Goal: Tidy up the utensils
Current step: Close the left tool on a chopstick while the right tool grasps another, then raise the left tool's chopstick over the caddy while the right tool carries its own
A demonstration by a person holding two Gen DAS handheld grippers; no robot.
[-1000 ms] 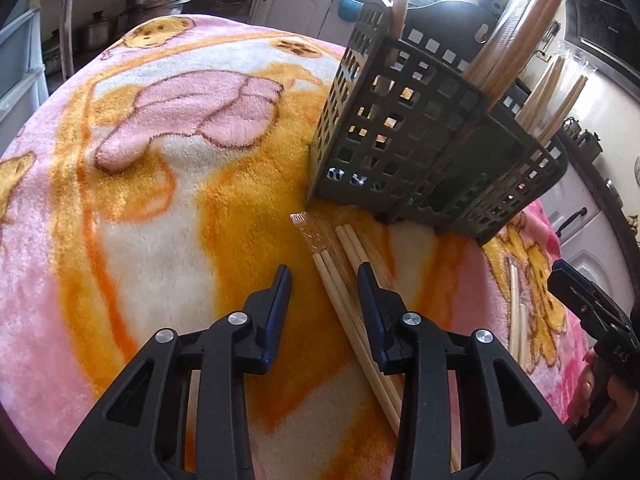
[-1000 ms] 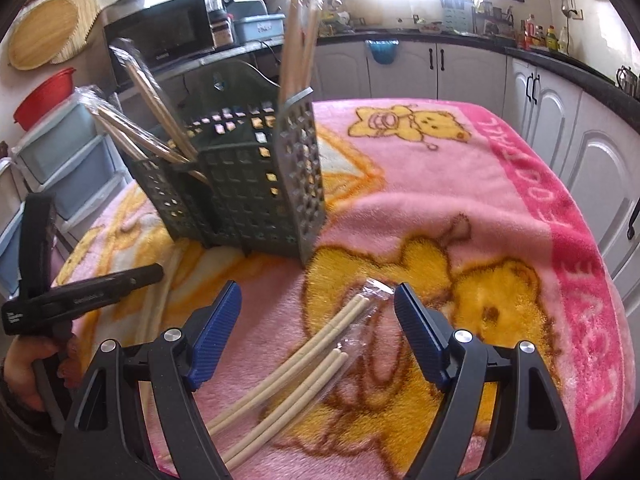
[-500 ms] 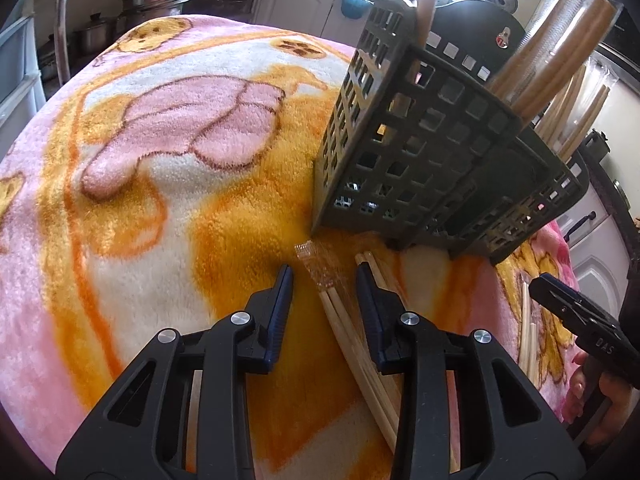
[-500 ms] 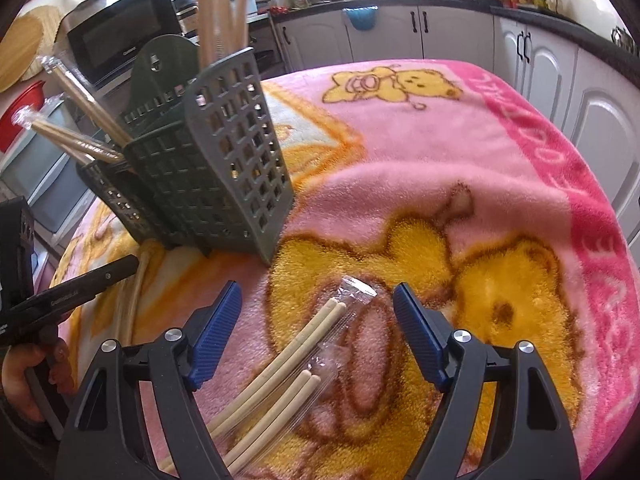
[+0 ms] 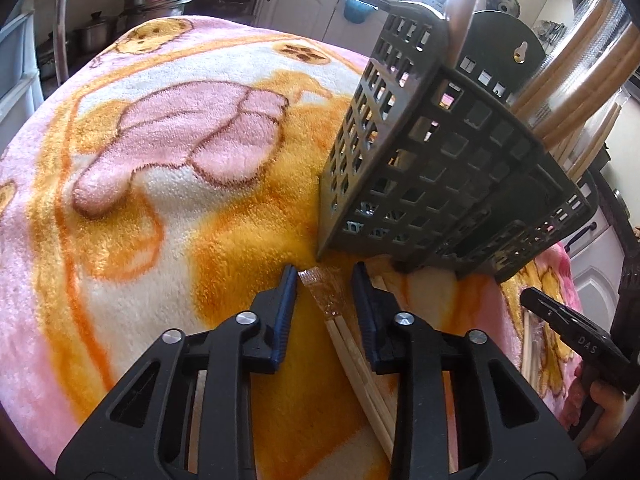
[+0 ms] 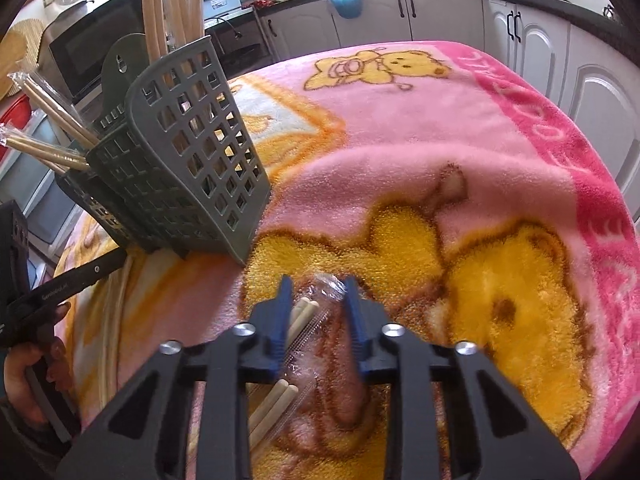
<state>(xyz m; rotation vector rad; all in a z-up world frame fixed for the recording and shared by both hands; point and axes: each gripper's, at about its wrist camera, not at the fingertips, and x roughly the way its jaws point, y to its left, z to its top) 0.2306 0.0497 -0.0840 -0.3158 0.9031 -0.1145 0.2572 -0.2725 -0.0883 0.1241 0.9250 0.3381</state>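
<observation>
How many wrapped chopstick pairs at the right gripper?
2. The first pair is between the right gripper's fingers, whose jaws have just closed on its wrapper; the second pair lies nearer the camera, beneath the gripper body. More may be hidden.

Under your claws lies a fluffy, matt fleece blanket (image 6: 460,128). The utensil basket (image 6: 192,168) is dull grey perforated plastic. Your chopsticks (image 5: 352,356) look like pale smooth wood in glossy, crinkled clear wrap. The claw pads (image 6: 282,316) are ribbed blue plastic on matt black frames.
</observation>
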